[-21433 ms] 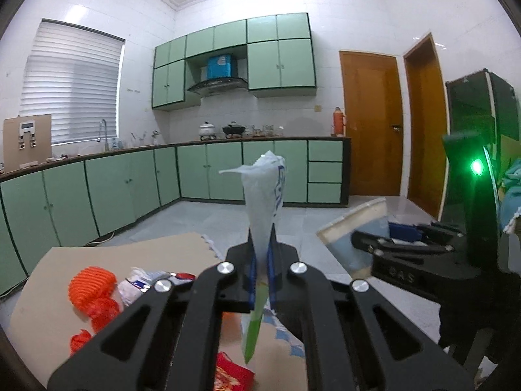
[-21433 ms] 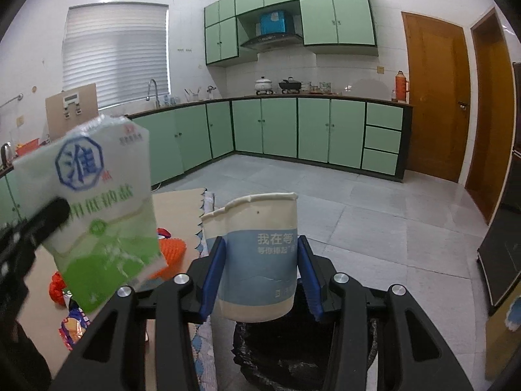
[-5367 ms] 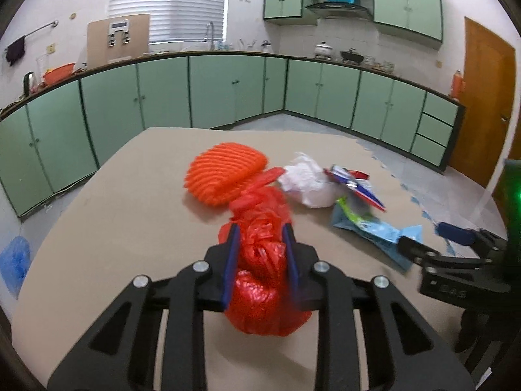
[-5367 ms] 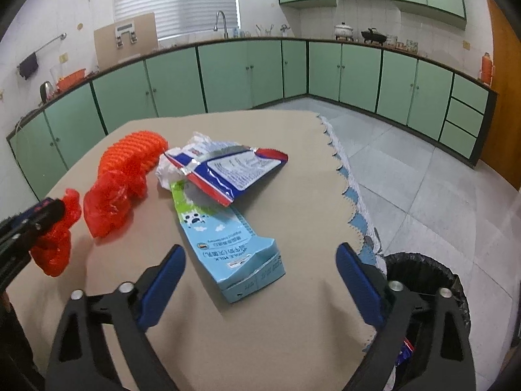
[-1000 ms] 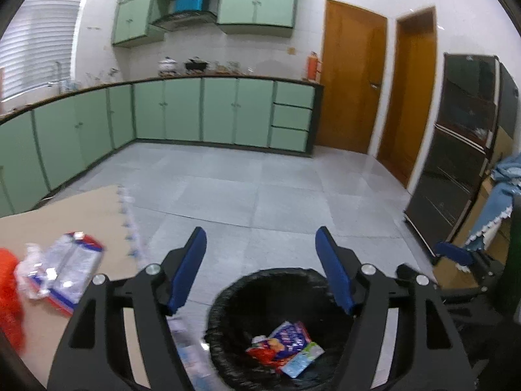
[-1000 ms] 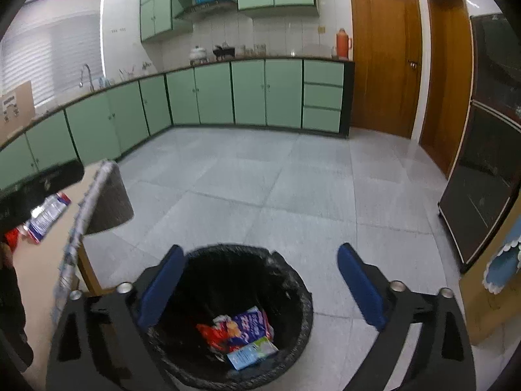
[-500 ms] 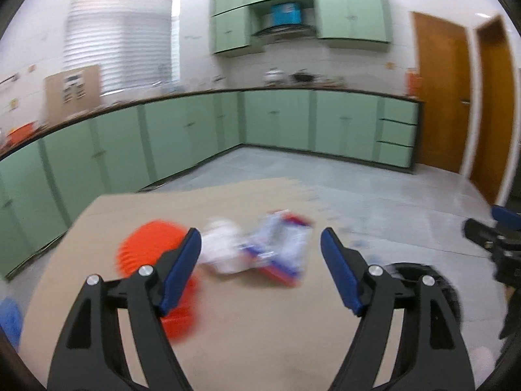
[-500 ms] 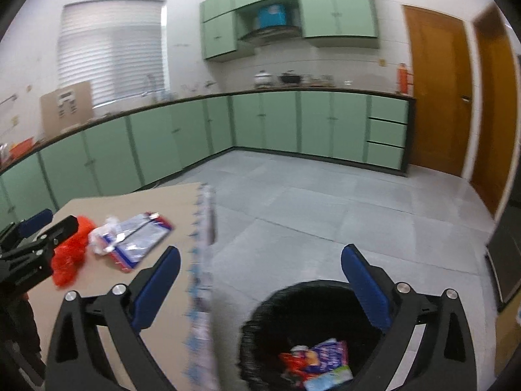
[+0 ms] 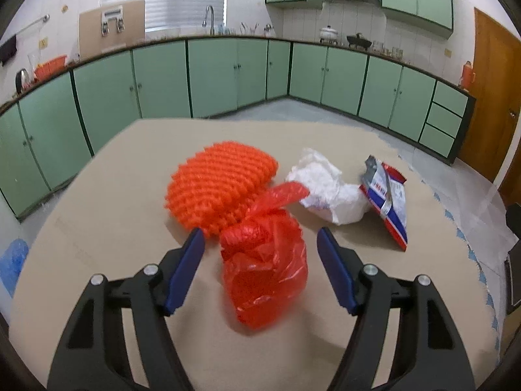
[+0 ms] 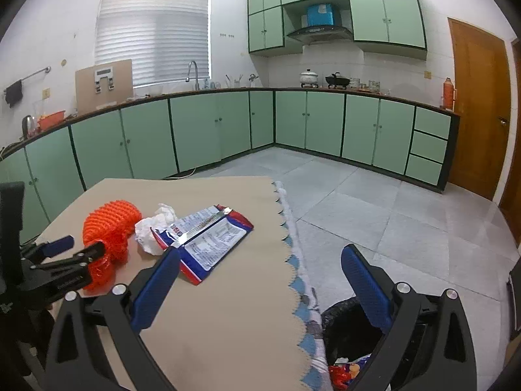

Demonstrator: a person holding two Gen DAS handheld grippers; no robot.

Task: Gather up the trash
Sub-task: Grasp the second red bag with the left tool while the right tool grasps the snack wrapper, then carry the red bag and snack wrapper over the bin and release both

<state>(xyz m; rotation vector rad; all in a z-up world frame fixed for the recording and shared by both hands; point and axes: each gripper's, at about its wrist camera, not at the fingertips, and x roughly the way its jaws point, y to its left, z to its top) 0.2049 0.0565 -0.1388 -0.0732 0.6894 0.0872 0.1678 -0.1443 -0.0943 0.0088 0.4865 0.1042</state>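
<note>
**Approach to the Red Plastic Bag**

We are in the pickup step. The left tool [image 9: 260,244] stands over the tan surface [image 9: 114,195] with the crumpled red plastic bag [image 9: 265,267] between its blue pads [image 9: 185,270]. The jaws are closing at this moment, but a clear gap shows on each side of the bag, so we hold nothing with it yet.

The right tool [image 10: 259,285] is wide open and empty. It points over the scalloped edge of the surface, above the black trash bin [image 10: 345,332], which stands on the floor just beside that edge. Some discarded wrappers already lie in the bin.

Remaining trash on the surface:
- an orange foam net [image 9: 221,185], touching the far side of the red bag;
- a wad of white tissue [image 9: 329,192], just beside the net;
- a red, white and blue foil packet [image 9: 389,202], lying flat against the tissue.

For the next move, we judge that the left pads must close fully on the bag alone. The net touches the bag, so a grip set too far forward could catch it as well. The right tool is best placed to take the foil packet.
</note>
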